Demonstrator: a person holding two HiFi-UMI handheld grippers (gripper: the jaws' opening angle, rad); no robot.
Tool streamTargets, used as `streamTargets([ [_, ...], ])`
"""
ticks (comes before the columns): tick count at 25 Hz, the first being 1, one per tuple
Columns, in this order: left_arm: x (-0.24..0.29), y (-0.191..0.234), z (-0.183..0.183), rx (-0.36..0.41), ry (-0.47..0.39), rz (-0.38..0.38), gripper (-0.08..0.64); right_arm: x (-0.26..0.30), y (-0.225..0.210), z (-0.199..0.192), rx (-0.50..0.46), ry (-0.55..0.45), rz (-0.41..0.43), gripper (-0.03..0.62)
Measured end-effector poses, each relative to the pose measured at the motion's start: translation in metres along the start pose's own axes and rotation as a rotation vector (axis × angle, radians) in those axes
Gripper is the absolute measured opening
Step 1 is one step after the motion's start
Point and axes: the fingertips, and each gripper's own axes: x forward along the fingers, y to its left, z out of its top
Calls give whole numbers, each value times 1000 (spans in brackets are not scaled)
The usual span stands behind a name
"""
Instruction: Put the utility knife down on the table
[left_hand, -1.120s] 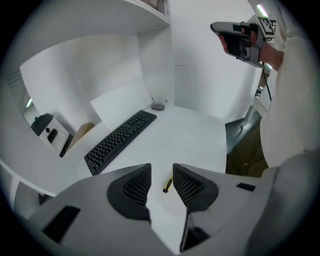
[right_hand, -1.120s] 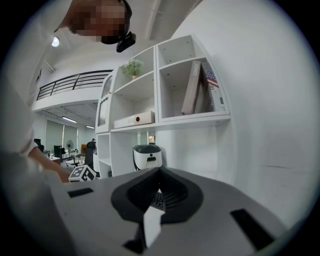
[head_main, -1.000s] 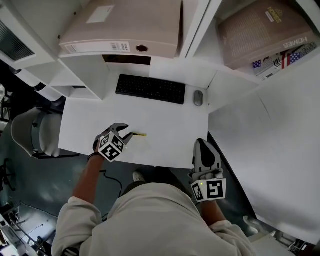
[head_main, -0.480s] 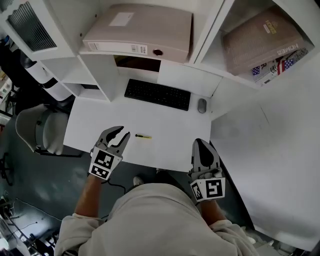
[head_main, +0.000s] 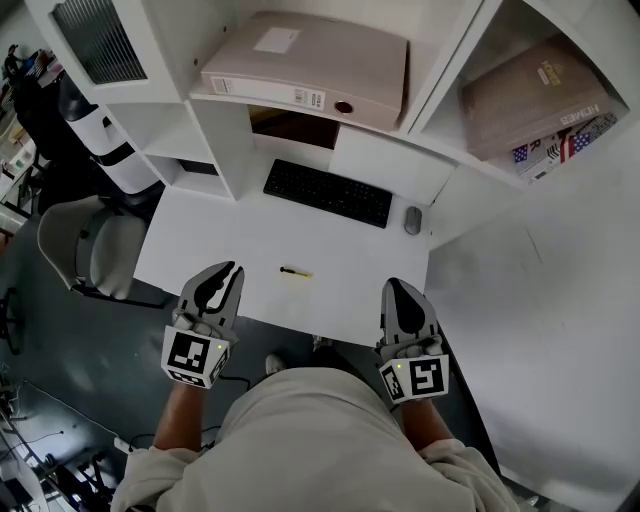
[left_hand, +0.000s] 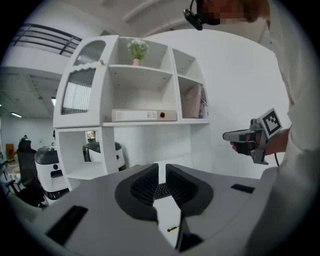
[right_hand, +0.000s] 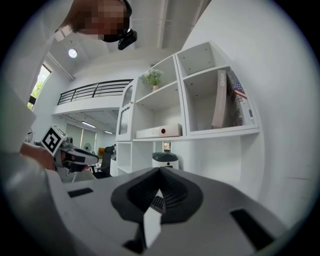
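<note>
The left claw (head_main: 230, 270) is pointing forward, roughly level, out ahead of the person's body. Its jaws are closing, with a narrow gap and nothing between them. The right claw (head_main: 396, 286) is pointing the same way, well apart from it, its jaw tips meeting on nothing. The left forearm (head_main: 176, 418) and right forearm (head_main: 425, 425) are reaching forward from the torso.

Yellow-black utility knife (head_main: 296, 272), white table (head_main: 200, 240)

Open table (head_main: 200, 250) around utility knife (head_main: 296, 271), keyboard (head_main: 327, 193) and mouse (head_main: 413, 221) behind, shelves (head_main: 225, 140) overhanging
</note>
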Motion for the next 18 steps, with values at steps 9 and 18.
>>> streamTargets([
  [9,-47,10,30,-49,-126,119,6,1,16,7,-21,-13,34,3],
  [18,-76,13,37,-53,-184,181,0,-4,26,8,-32,-14,42,3],
])
